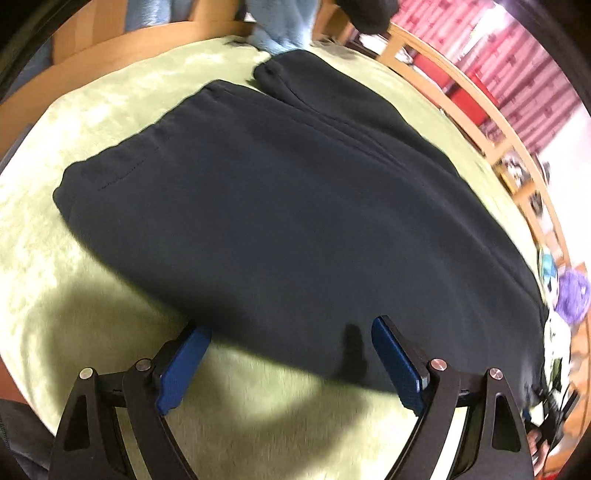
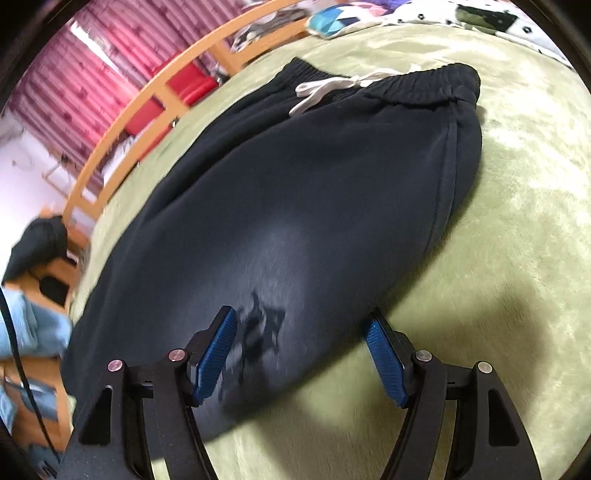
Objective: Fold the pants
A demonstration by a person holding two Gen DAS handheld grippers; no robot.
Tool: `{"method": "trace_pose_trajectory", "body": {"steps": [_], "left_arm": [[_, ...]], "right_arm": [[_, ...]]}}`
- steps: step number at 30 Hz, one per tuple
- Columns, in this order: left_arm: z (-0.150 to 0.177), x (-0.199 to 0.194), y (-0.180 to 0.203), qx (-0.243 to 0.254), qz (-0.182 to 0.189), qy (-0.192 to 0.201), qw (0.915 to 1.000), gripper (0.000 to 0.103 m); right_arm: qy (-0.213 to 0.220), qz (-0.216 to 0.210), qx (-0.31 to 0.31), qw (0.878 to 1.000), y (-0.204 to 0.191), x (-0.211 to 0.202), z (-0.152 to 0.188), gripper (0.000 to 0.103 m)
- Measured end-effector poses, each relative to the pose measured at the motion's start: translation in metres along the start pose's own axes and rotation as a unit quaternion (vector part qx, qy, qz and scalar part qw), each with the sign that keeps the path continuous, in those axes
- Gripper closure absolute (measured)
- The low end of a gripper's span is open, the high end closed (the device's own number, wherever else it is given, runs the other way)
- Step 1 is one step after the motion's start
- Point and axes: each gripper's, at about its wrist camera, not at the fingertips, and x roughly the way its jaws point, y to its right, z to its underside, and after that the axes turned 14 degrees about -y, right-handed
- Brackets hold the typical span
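Green plush blanket point(image 1: 92, 122) over a bed with a wooden rail point(image 2: 122, 114), red-striped curtains point(image 2: 70, 92) behind; this serves as the work surface. Item: one pair of dark pants point(image 1: 280, 206), already doubled leg over leg, lying flat on the blanket as a single long band. Long axis: from the elastic waistband point(image 2: 413, 85) with its white drawstring point(image 2: 321, 88) at one end to the leg cuffs point(image 1: 273, 70) at the other. Left gripper point(image 1: 291, 363): jaws spread wide, holding nothing, poised over the near long edge of the cloth, facing towards the cuff end. Right gripper point(image 2: 301, 356): jaws likewise wide apart and empty, straddling the near edge, its left pad over the fabric and its right pad over bare blanket, facing towards the waistband. Neither grasps cloth; both views are blurred. Judgement: the next fold should run across the long axis, cuffs towards waistband, and the left gripper seems the better placed for the cuffs. Also present: pale blue cloth point(image 1: 280, 29) beyond the cuffs.
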Motion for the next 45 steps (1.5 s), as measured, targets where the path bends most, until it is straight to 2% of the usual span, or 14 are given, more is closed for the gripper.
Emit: {"method": "trace_pose_trajectory", "body": {"steps": [1,3,4,6,8,10,14,21,28,32,35,36,39,45], "left_arm": [[-0.004,0.0,0.0,-0.008,0.001,0.006,0.9999,0.025],[-0.011,-0.001,0.0,-0.014,-0.001,0.01,0.9998,0.043],[-0.016,-0.002,0.0,-0.016,0.0,0.012,0.9998,0.065],[-0.026,-0.012,-0.003,-0.019,0.005,0.018,0.9996,0.09],[-0.04,-0.026,-0.007,-0.02,0.048,0.016,0.9985,0.091],[-0.052,-0.044,0.0,-0.015,0.07,0.025,0.9972,0.091],[-0.09,-0.077,0.044,0.051,0.044,0.073,0.9951,0.092],[-0.154,-0.094,0.116,0.101,0.005,0.132,0.986,0.092],[-0.228,-0.065,0.184,0.11,-0.018,0.177,0.9779,0.092],[-0.251,-0.027,0.2,0.106,-0.037,0.179,0.9774,0.09],[-0.251,0.003,0.204,0.113,-0.091,0.14,0.9794,0.048],[-0.244,0.006,0.202,0.118,-0.107,0.138,0.9774,0.034],[-0.217,-0.001,0.192,0.135,-0.095,0.146,0.9754,0.026],[-0.172,0.001,0.159,0.1,-0.029,0.068,0.9923,0.023]], "right_arm": [[0.004,0.006,-0.007,1.0,-0.002,0.002,-0.001,0.044],[0.014,0.055,-0.035,0.998,-0.012,0.007,-0.003,0.077],[0.013,0.057,-0.047,0.997,-0.013,0.008,-0.003,0.081],[0.013,0.044,-0.048,0.998,-0.016,0.005,-0.005,0.087],[0.017,0.025,-0.045,0.999,-0.02,-0.006,-0.006,0.089],[0.027,0.006,-0.06,0.998,-0.031,-0.027,-0.009,0.09],[0.05,-0.005,-0.103,0.993,-0.068,-0.061,-0.028,0.091],[0.06,-0.016,-0.153,0.986,-0.126,-0.068,-0.094,0.092],[0.083,-0.016,-0.185,0.979,-0.187,-0.05,-0.173,0.093],[0.05,-0.001,-0.17,0.984,-0.211,-0.004,-0.22,0.087],[0.013,0.009,-0.17,0.985,-0.209,0.032,-0.224,0.059],[0.01,0.012,-0.17,0.985,-0.204,0.036,-0.22,0.058],[0.003,0.013,-0.176,0.984,-0.185,0.038,-0.193,0.042],[0.0,0.043,-0.168,0.985,-0.132,0.029,-0.142,0.04]]}}
